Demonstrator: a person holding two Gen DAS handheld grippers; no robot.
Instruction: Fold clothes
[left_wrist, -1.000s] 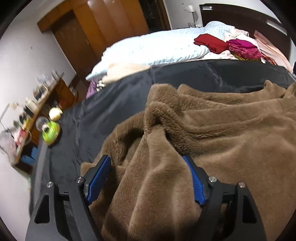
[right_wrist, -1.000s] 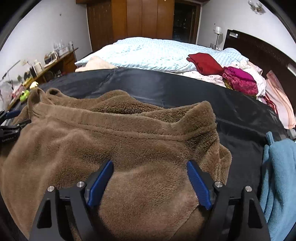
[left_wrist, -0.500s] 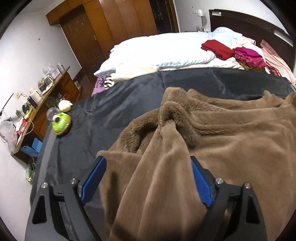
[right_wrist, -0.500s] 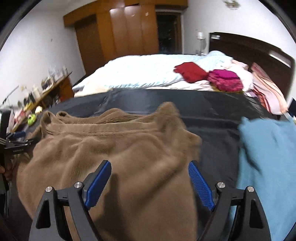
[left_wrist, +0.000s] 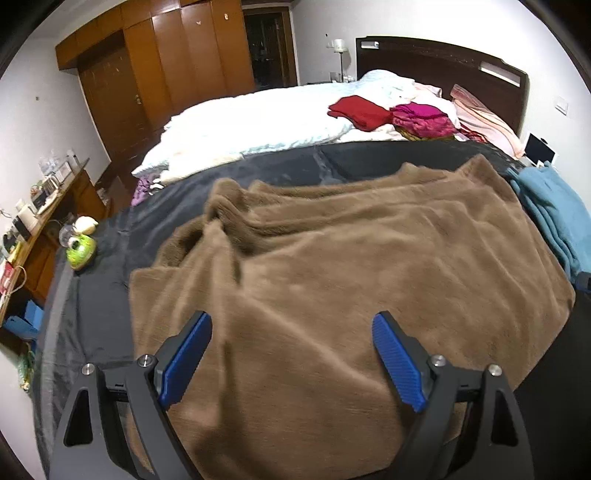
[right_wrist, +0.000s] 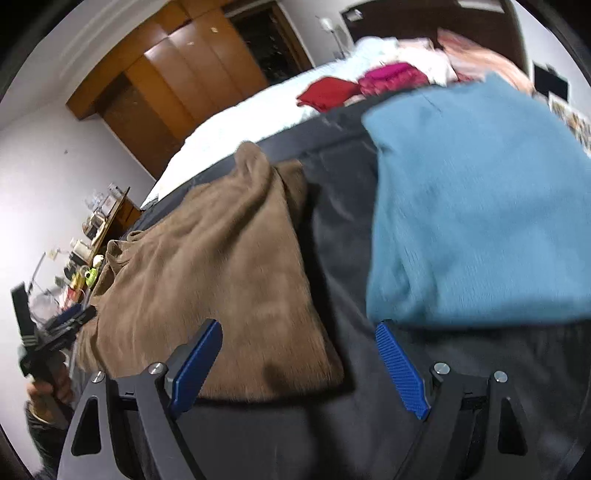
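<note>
I had both tools clear of the fabric at this point. The left hand-held gripper (left_wrist: 291, 363) stood released, its blue pads (left_wrist: 186, 363) spread wide above the near part of the brown fleece garment (left_wrist: 351, 266); its jaws had just been opening, and although fleece showed between them, neither pad pressed on it. A second earlier the same jaws framed a bunched ridge of that fleece from close in; now the view took in the whole garment, so I had backed the left tool away.

The right hand-held gripper (right_wrist: 301, 365) was likewise released. A second earlier it looked squarely over the brown garment; now its view was rolled and shifted to the right, with the garment's near right corner (right_wrist: 295, 354) at its left pad, bare dark bed cover (right_wrist: 343, 229) between the pads, and the blue garment (right_wrist: 476, 206) just beyond the right pad.

The brown garment lay on the dark cover of the bed as a roughly rectangular slab, its far edge doubled and somewhat rumpled at the left. The blue garment lay just beside it on the right.

My reading: one fold of the brown garment was complete and let go. Whether I should next fold it again or take up the blue one, the frames did not settle.
</note>
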